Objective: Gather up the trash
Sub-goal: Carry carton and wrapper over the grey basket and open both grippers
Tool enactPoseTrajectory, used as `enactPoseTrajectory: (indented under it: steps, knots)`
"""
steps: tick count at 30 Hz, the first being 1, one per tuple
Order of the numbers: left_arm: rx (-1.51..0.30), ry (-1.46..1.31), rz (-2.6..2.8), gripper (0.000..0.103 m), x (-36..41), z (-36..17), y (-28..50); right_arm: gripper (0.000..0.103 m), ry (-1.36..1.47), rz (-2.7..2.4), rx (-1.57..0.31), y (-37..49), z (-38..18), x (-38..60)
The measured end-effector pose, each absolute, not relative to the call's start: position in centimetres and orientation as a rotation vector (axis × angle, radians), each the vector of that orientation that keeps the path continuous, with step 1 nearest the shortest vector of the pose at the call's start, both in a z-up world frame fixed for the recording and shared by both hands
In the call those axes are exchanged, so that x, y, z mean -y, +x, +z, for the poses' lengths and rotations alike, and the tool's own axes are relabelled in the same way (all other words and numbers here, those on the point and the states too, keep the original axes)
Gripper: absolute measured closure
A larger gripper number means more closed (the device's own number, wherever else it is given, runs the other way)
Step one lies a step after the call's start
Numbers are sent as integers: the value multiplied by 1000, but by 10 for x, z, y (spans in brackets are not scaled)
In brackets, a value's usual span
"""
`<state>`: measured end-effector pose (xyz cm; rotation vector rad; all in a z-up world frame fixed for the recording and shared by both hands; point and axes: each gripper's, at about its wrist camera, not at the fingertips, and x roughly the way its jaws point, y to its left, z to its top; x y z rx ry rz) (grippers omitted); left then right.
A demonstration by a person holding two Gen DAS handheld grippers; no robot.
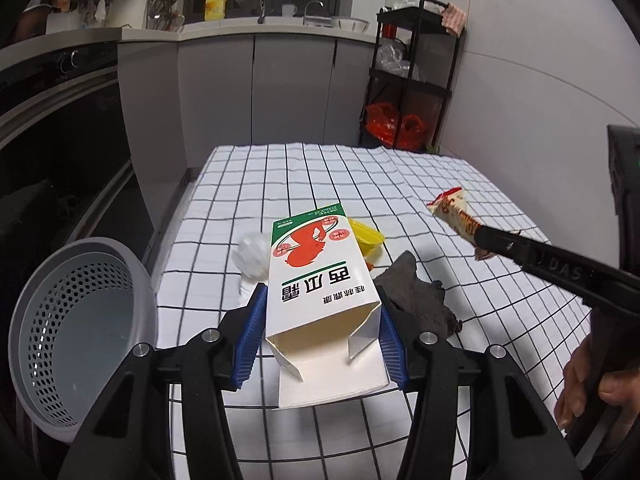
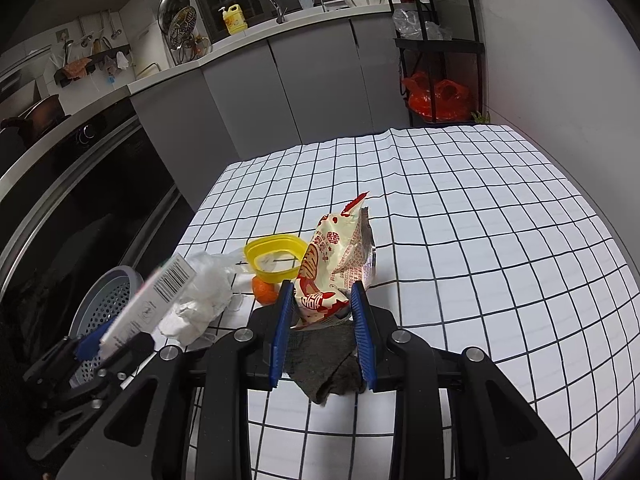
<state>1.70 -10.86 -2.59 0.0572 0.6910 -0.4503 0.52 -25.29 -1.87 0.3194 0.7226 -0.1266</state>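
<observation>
kitchen | checked tablecloth (image 2: 460, 240) | grey cabinets (image 1: 256, 88) | black shelf rack (image 1: 412, 72)

A home kitchen: grey base cabinets (image 2: 316, 80) under a pale countertop with curved steel tap (image 2: 272, 2), yellow dish-soap bottle (image 2: 233, 20), hanging utensils (image 2: 92, 46), and black built-in oven (image 2: 80, 184).

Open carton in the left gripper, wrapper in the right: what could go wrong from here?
1. The carton is held by the left gripper near its open, flapped end; thin walls could buckle and it might slip.
2. The grey bin sits off the table edge, tilted; a drop could miss.
3. The wrapper, pinched low by the right gripper, hangs floppy and could snag.
</observation>
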Motion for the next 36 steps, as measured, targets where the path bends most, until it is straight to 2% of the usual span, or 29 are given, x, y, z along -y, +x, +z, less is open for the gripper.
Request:
enactPoseTrajectory:
  steps: [9, 22, 36]
  knots:
    - [-640, 39, -369, 53, 68, -10, 20, 74, 309, -80, -708, 13, -11, 228]
    - [-622, 62, -121, 53, -18, 4, 34, 74, 297, 113, -672, 41, 8, 143]
    - [-701, 9, 37, 53, -96, -7, 46, 74, 245, 400, -774, 89, -10, 30]
